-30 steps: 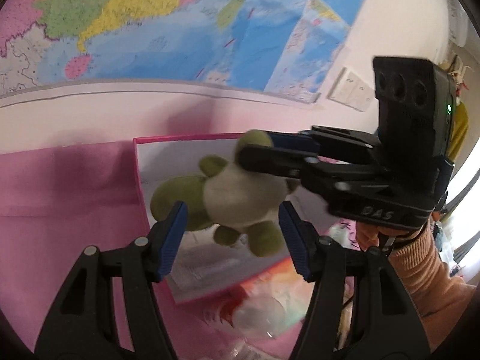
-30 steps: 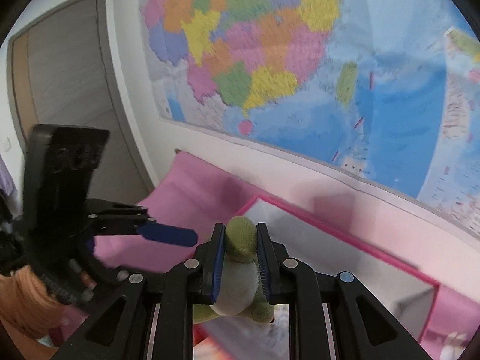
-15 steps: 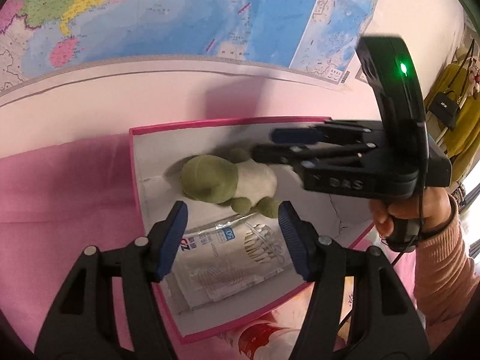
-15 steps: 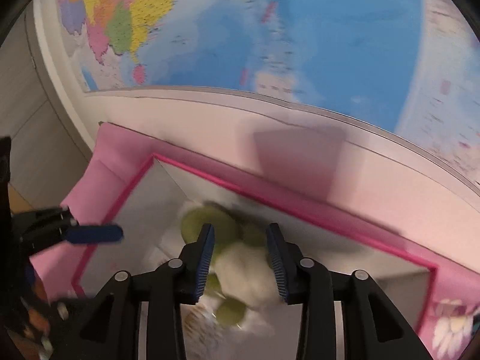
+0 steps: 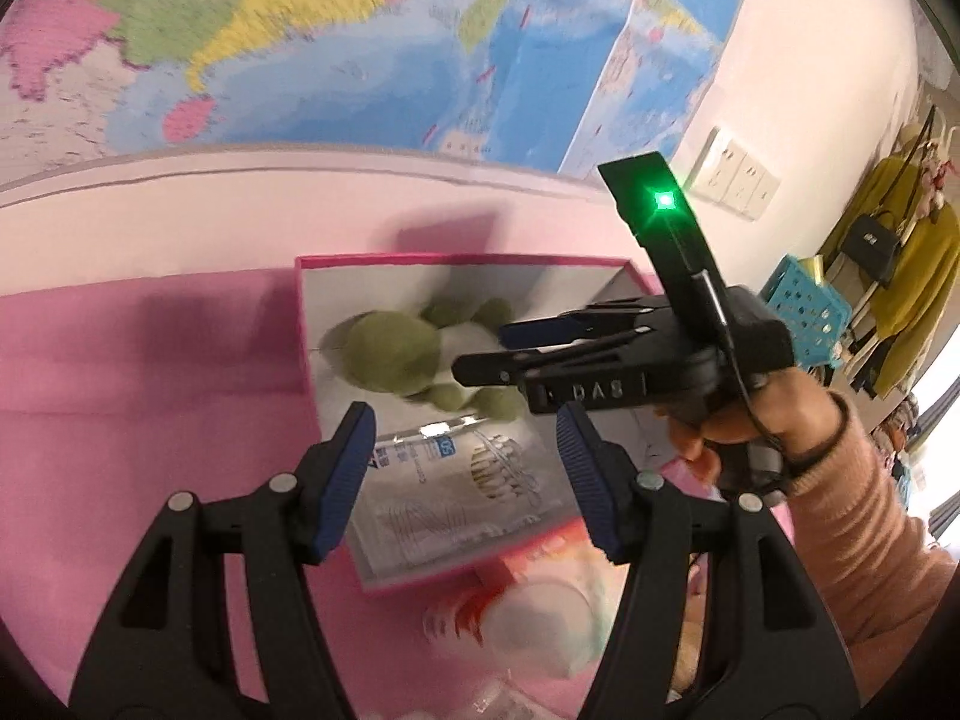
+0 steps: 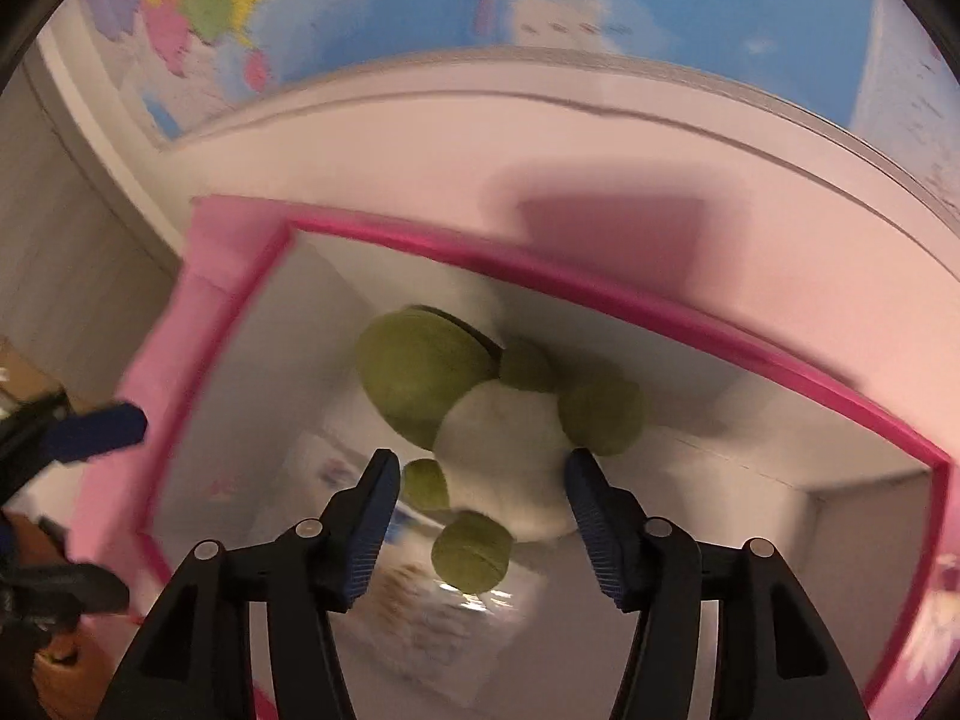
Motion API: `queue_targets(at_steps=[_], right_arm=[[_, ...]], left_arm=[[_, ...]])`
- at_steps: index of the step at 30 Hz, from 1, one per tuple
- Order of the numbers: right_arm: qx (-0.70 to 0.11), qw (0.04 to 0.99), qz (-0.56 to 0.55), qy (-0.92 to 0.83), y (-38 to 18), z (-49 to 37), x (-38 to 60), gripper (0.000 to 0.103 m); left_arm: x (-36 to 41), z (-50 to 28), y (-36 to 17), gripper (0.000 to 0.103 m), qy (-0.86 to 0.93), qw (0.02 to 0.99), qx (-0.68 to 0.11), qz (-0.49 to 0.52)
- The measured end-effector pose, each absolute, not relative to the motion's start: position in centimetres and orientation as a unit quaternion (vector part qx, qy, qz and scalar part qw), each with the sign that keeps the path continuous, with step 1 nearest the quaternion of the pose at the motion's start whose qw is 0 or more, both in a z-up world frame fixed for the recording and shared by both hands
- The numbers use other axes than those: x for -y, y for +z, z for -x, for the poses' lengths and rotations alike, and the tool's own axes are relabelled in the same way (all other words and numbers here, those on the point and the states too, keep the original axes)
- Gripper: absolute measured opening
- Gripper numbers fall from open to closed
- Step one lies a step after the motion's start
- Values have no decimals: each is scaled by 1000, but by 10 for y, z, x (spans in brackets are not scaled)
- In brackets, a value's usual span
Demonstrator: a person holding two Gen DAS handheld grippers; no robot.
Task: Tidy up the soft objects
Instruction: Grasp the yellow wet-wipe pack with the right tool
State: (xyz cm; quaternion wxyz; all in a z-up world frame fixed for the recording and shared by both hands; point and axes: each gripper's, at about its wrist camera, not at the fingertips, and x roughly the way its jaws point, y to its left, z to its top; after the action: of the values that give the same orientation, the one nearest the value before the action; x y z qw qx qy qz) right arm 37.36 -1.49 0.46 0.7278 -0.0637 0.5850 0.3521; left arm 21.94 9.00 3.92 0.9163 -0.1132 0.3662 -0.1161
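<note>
Spreading its jaws just now, the right hand-held gripper (image 6: 480, 516) has let go of the green and white plush toy (image 6: 498, 420), which a second ago was pinched between its blue pads and hung above the box. The toy now lies inside the pink-rimmed box (image 5: 303, 324), at its far end, free of both pads. The left hand-held gripper (image 5: 465, 474) hangs half open with nothing in it, aimed at the box as before. A flat plastic packet (image 5: 456, 498) lies in the box just nearer than the toy. The box sits on a pink cloth (image 5: 150, 390). Behind it a large map (image 5: 360, 42) covers the wall; a blue crate (image 5: 807, 312) and yellow clothing (image 5: 918, 252) stand off to the right.
</note>
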Motion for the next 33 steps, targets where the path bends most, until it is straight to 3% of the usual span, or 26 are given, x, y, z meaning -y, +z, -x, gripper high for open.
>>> queue_targets(at_steps=[9, 20, 29, 33], right_arm=[[-486, 775, 5, 404, 88, -295, 101, 58], [-429, 793, -135, 412, 148, -182, 230, 58], [-515, 779, -152, 323, 87, -127, 294, 58], [-563, 751, -161, 305, 43, -111, 297, 46]], left_arm=[[-53, -139, 56, 64, -221, 914, -327, 96], [26, -102, 6, 64, -324, 851, -408, 65], [48, -92, -20, 61, -354, 821, -444, 64], [56, -95, -30, 54, -348, 812, -466, 59]])
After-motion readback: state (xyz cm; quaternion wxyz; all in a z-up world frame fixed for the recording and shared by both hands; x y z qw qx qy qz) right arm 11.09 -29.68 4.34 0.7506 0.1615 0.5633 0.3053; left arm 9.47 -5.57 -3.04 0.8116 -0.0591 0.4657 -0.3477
